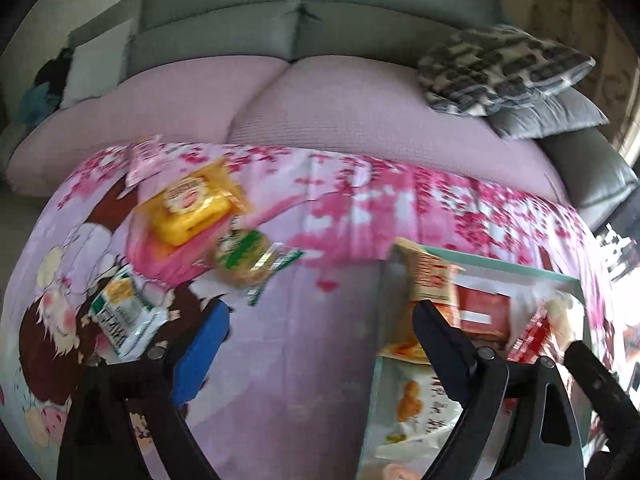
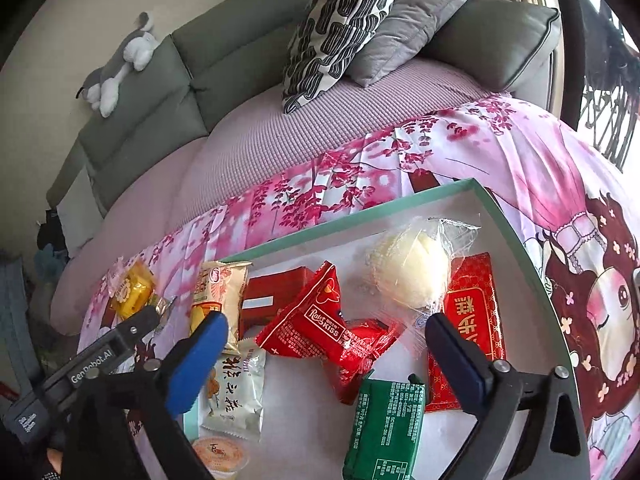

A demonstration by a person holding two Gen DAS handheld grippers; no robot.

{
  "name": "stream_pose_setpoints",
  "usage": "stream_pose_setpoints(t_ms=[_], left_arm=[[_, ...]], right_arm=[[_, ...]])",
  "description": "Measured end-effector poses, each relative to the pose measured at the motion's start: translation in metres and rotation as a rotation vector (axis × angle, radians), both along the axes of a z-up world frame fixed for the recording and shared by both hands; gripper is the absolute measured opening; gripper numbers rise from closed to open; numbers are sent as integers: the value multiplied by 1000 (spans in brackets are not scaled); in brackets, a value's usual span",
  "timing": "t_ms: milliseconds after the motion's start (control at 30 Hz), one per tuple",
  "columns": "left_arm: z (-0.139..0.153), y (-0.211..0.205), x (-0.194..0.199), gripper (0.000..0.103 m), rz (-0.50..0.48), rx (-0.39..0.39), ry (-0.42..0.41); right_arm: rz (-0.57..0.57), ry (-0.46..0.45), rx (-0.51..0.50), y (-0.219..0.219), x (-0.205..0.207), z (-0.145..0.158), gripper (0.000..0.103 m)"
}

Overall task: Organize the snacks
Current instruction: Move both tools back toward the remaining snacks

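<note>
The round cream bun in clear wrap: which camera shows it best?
The right wrist view: the bun lies whole and sharp in the tray, beside the red packets. The left wrist view catches only a blurred pale piece of it at the tray's far corner.

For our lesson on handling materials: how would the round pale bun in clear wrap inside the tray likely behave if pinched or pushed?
The bun looks soft and puffy, so a pinch would probably dent it. Its rounded shape may let it roll across the tray when nudged. The loose, glossy clear wrap could slip or crinkle instead of giving a firm hold.
</note>
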State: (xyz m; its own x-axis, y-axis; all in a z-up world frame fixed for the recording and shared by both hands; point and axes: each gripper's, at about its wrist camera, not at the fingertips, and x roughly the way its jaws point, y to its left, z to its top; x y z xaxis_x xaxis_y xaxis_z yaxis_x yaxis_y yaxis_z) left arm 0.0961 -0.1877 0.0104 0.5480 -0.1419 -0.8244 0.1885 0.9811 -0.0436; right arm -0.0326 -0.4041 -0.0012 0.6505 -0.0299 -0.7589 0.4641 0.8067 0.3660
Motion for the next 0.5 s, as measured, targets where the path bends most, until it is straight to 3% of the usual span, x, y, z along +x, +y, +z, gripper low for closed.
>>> stream_pose_setpoints(t_ms=[233,500], left_arm=[[1,15,-8,102,33,38,-52],[-5,27,-12,102,30,23,-15]], right_arm=[[-6,8,20,-3,-1,-5,103],[-2,-5,23,-1,-1,-1,103]])
